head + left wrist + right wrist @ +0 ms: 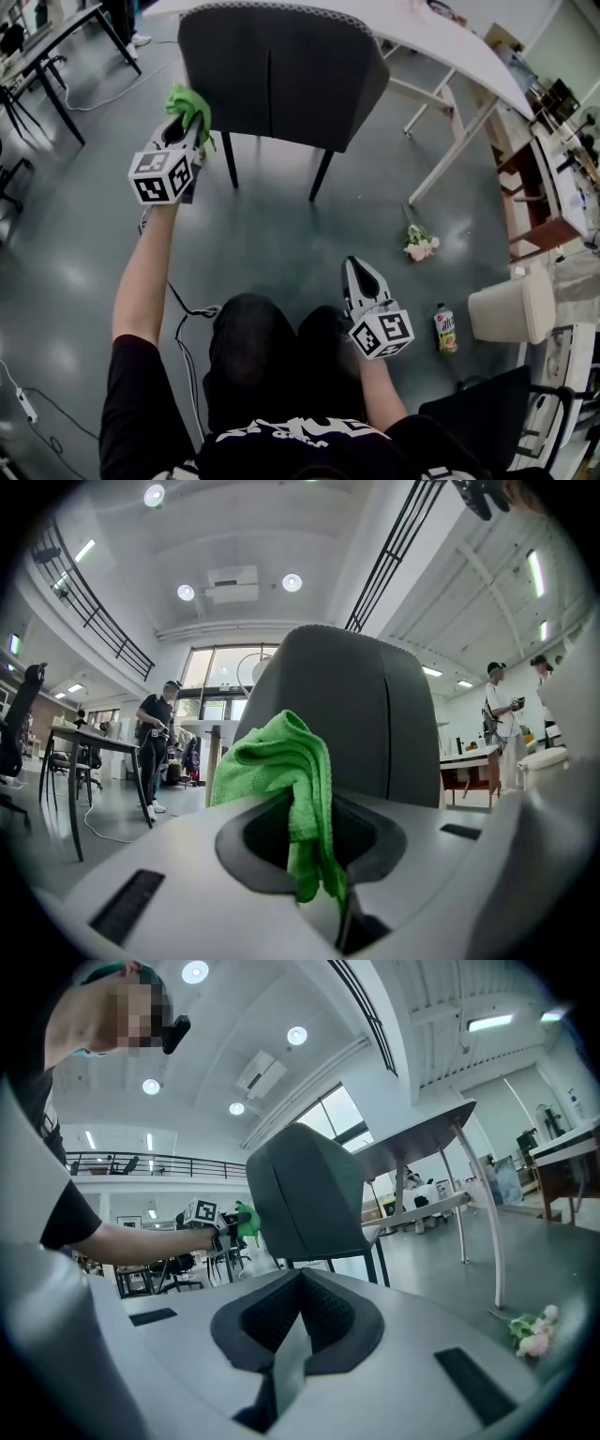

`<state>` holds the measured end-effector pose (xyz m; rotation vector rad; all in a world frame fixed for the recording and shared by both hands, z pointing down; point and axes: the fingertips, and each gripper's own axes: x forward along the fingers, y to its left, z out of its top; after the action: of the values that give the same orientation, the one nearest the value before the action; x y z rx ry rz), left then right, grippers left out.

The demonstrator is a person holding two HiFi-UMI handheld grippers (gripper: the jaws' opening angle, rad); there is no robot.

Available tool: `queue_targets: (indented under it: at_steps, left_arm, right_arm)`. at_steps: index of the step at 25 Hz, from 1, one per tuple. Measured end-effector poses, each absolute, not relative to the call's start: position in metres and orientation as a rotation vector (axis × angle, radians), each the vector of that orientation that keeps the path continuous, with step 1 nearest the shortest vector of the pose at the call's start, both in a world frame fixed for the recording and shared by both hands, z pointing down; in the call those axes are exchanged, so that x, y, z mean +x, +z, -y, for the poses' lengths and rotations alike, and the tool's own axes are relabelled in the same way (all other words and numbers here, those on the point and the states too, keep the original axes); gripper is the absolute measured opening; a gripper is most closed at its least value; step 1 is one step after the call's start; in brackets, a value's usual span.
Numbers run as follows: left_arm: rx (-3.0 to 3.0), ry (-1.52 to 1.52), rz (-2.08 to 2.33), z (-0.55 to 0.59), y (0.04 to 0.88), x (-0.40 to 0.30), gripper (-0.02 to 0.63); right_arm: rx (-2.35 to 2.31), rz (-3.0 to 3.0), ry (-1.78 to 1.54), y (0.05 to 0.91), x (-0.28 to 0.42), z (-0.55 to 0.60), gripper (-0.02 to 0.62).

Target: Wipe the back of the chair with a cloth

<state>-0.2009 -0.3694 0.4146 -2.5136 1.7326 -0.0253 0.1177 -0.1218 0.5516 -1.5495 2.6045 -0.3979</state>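
Closest to us, just above our knees (pixel 281 328), we hold the right gripper (pixel 360 264), well short of the chair (pixel 281 75) and pointing toward it. Its own view shows its jaws pressed together with nothing between them (pixel 300 1283). The chair (pixel 305 1194) stands upright ahead of it, its dark back turned to us.

We raise the left gripper (pixel 185 127) at the left edge of the chair back. Its jaws are clenched on a green cloth (pixel 190 108). In the left gripper view the cloth (pixel 281 761) bunches above the jaws and hangs down between them (pixel 314 808), with the chair back (pixel 375 714) filling the space right behind. The cloth sits just beside the back's left edge; we cannot tell whether it touches.

A white table (pixel 422 37) stands beyond the chair. On the grey floor (pixel 281 234) to the right of the chair lie a small bunch of flowers (pixel 419 244) and, nearer us, a bottle (pixel 444 330), with a white bin (pixel 511 307) on its side just past the bottle.
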Motion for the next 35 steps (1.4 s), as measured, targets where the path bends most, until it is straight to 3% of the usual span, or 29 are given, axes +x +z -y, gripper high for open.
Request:
queue_targets:
  at_steps: [27, 35]
  left_arm:
    - [-2.784, -0.098, -1.105, 0.350, 0.430, 0.074, 0.067]
    - [-2.785, -0.032, -1.117, 0.339, 0.425, 0.046, 0.067]
  right_arm:
    - [-1.556, -2.626, -0.413, 0.557, 0.104, 0.124, -0.003]
    - [-1.544, -2.630, -0.398, 0.555, 0.099, 0.132, -0.003]
